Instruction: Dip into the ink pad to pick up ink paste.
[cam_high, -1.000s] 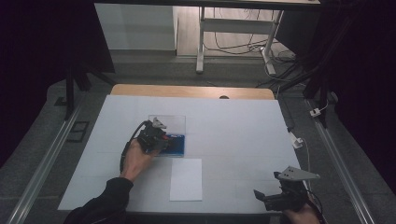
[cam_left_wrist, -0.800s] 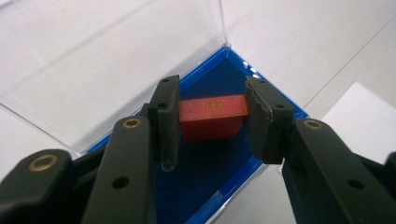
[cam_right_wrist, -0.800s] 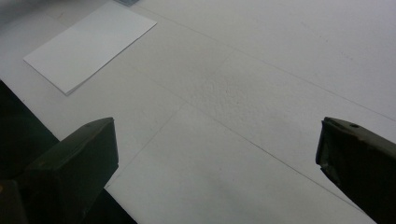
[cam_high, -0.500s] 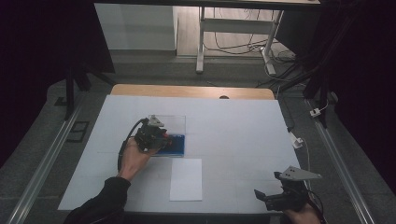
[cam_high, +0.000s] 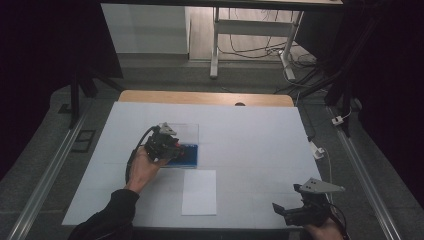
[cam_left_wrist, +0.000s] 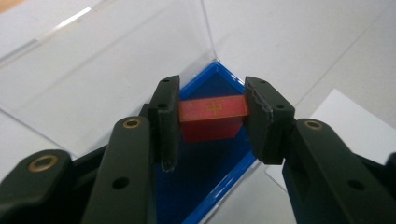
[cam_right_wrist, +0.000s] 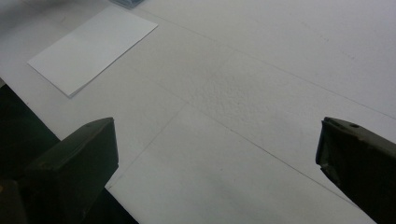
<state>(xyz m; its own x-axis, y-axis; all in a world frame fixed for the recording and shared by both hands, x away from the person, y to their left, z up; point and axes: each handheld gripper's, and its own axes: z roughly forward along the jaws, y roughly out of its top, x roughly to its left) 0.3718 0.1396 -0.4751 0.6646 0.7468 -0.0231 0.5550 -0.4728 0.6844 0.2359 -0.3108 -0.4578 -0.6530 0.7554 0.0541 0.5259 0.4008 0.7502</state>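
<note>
Nothing has moved: left claw (cam_left_wrist: 212, 121) still grips red block (cam_left_wrist: 212, 116) over blue tray (cam_left_wrist: 205, 186); right claw (cam_right_wrist: 215, 154) released.

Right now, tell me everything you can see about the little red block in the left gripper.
The red block is a small, smooth, box-shaped piece, plastic by its look, with a faint yellowish cross-like mark on its upper face. It sits level and crosswise between the pads of the left gripper, which press on its two ends. It hangs over the blue tray of a clear-lidded case, whose lid stands open behind it. Whether its underside touches the tray cannot be told.
</note>
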